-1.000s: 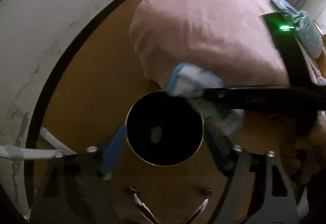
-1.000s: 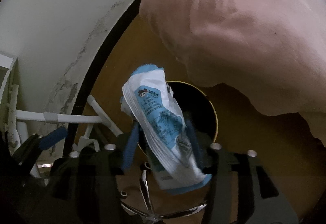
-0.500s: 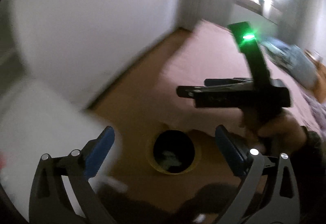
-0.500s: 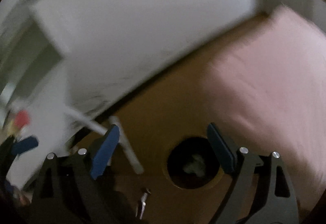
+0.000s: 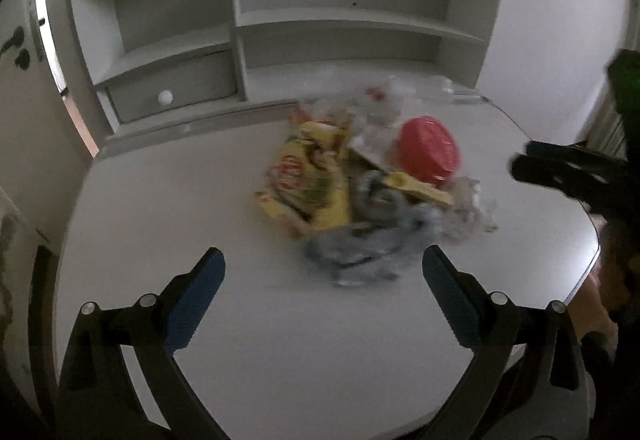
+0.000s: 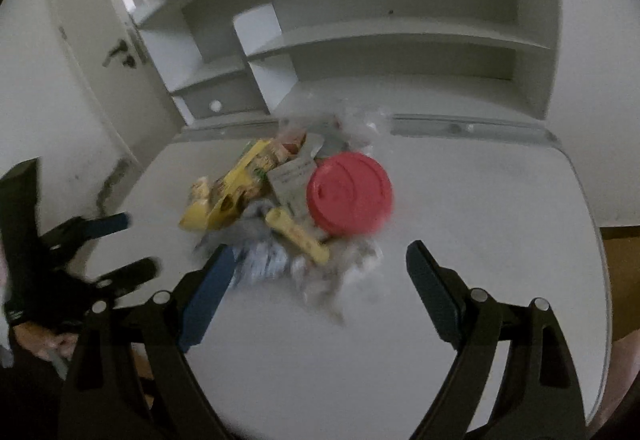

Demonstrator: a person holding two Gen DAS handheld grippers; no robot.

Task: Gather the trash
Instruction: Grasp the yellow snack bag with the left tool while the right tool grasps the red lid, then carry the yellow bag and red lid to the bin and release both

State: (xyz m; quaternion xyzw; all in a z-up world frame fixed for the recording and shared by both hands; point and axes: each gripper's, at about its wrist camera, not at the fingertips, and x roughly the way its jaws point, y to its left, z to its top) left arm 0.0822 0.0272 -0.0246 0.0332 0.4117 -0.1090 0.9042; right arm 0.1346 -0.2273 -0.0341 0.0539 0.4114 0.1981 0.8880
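A pile of trash lies on a white desk [image 5: 240,340]: a yellow snack bag [image 5: 312,180], a red round lid [image 5: 426,156], grey and clear crumpled wrappers [image 5: 360,256]. The right wrist view shows the same pile: yellow bag [image 6: 236,192], red lid [image 6: 350,192], a small yellow wrapper [image 6: 298,236], pale wrappers [image 6: 340,280]. My left gripper [image 5: 322,272] is open and empty, just short of the pile. My right gripper [image 6: 320,264] is open and empty, over the pile's near edge. Each gripper shows at the side of the other's view.
A white shelf unit [image 5: 340,24] with a small knobbed drawer [image 5: 176,92] stands at the back of the desk. A door with a dark handle [image 6: 116,52] is to the left. The desk's right edge [image 6: 600,260] drops to brown floor.
Both grippers swung up from the black bin on the floor to the desk. The blue-white wrapper held by the right gripper went into the bin; both jaws now stand open and empty.
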